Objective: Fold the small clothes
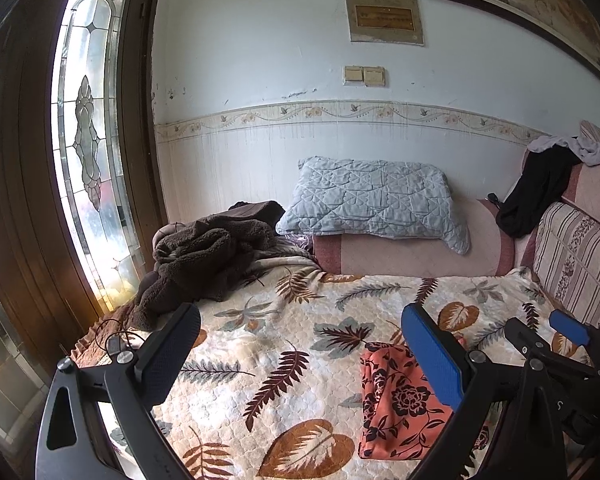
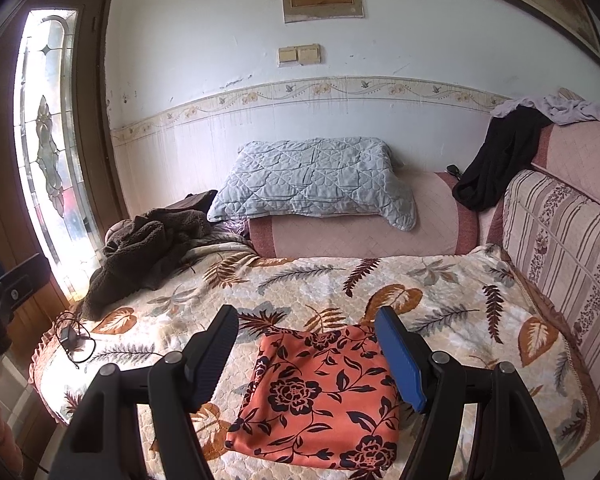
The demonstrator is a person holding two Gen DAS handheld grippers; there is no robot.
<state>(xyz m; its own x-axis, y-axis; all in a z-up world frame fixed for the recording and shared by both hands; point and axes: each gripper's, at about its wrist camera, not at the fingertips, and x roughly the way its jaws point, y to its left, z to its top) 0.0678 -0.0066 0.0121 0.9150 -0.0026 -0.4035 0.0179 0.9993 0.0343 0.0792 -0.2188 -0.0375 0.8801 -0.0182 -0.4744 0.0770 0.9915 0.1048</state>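
Note:
An orange cloth with a black flower print (image 2: 320, 396) lies folded into a flat rectangle on the leaf-patterned blanket (image 2: 308, 280). My right gripper (image 2: 306, 320) is open, held above the cloth's far edge with the cloth between its fingers in view, holding nothing. In the left wrist view the same cloth (image 1: 396, 404) lies at the lower right. My left gripper (image 1: 300, 316) is open and empty, to the left of the cloth. The right gripper's blue pad (image 1: 568, 326) shows at the far right of that view.
A brown fleece garment (image 2: 140, 248) lies heaped at the blanket's far left. A grey quilted pillow (image 2: 316, 180) rests on a pink bolster (image 2: 360, 236). Black and lilac clothes (image 2: 496, 160) hang over the sofa back. A charger with cable (image 2: 70, 338) lies near the left edge.

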